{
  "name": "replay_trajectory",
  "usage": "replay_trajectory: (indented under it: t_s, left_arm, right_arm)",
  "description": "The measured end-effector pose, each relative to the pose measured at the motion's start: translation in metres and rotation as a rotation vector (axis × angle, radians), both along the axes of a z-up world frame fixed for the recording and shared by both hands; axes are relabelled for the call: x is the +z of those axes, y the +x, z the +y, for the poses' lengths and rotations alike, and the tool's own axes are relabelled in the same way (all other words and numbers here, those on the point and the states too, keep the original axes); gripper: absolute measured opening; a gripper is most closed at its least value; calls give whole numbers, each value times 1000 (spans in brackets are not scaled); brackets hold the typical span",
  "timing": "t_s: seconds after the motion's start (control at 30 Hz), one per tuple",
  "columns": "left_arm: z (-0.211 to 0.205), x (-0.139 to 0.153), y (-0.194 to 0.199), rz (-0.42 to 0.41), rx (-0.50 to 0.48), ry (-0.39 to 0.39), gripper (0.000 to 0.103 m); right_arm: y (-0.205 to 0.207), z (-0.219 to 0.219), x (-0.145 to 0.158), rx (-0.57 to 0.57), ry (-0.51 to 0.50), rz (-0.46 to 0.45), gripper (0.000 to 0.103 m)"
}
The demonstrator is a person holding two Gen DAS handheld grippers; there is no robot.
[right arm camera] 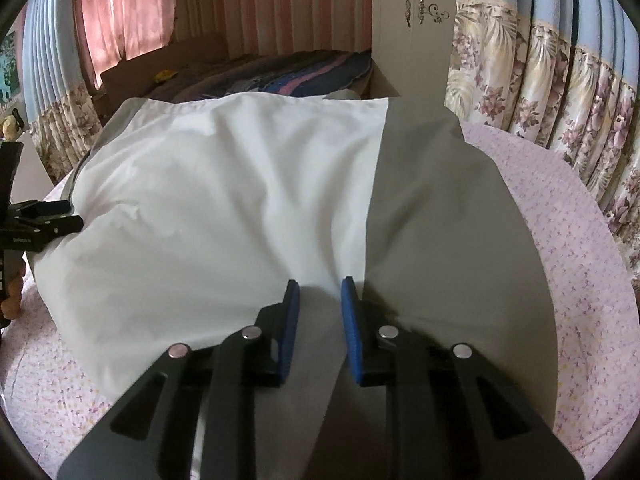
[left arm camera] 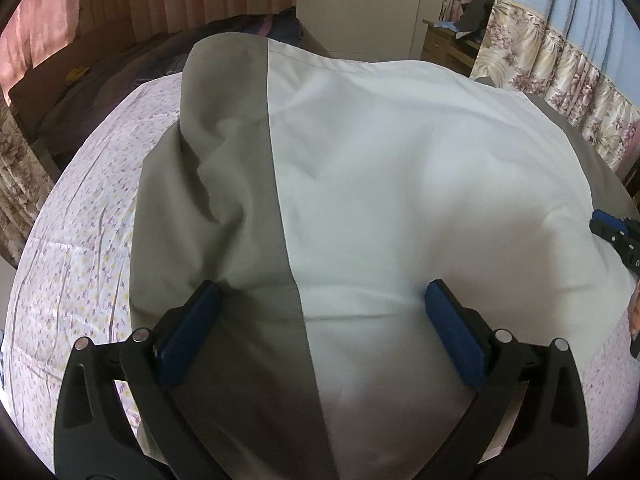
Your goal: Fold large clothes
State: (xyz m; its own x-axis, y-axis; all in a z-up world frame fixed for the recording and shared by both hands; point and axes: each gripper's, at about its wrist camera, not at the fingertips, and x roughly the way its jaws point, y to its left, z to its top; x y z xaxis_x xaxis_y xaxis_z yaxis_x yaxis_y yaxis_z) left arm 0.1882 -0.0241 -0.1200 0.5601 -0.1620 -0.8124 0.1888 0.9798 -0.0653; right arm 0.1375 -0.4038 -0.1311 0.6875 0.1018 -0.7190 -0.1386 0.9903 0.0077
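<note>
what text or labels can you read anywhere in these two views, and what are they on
No text reads clearly.
Left gripper: small pale print on its black body, too small to read.
Wardrobe: curly dark decal at the top, possibly script, too blurred to read.
Garment: no print visible.

A large garment [left arm camera: 400, 184] in 2 colours, a broad white middle panel flanked by grey-olive side panels, lies spread flat across a bed's pale floral sheet. Straight seams divide white from grey. Soft creases ripple the cloth, and its left grey panel bunches into deeper folds toward the far edge.
</note>
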Motion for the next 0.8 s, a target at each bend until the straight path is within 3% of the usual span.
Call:
replay_trajectory:
  t_s: [0.2, 0.23, 0.3, 0.37, 0.47, 0.6, 0.73, 0.8]
  left_arm:
    - [1, 8, 5, 25, -21, 6, 100]
    - [0, 13, 5, 30, -21, 13, 100]
    - [-3, 26, 2, 23, -19, 27, 100]
    - [-7, 49, 1, -6, -35, -17, 100]
    - [-24, 68, 20, 12, -62, -74, 100]
    - [-67, 57, 65, 101, -112, -60, 100]
    - [-87, 22, 103, 216, -59, 103, 100]
    - [-78, 9, 111, 270, -34, 111, 100]
  right_arm:
    - [1, 2, 4, -12, 13, 11, 21]
    - [1, 4, 10, -25, 18, 24, 25]
    - [-2, 12, 25, -29, 15, 8, 44]
    - [-5, 24, 50, 2, -3, -74, 61]
    - [18, 44, 71, 25, -31, -92, 64]
    - [89, 70, 50, 68, -81, 74, 64]
    - [127, 72, 20, 22, -206, 226, 63]
    - [130, 64, 20, -7, -246, 241, 63]
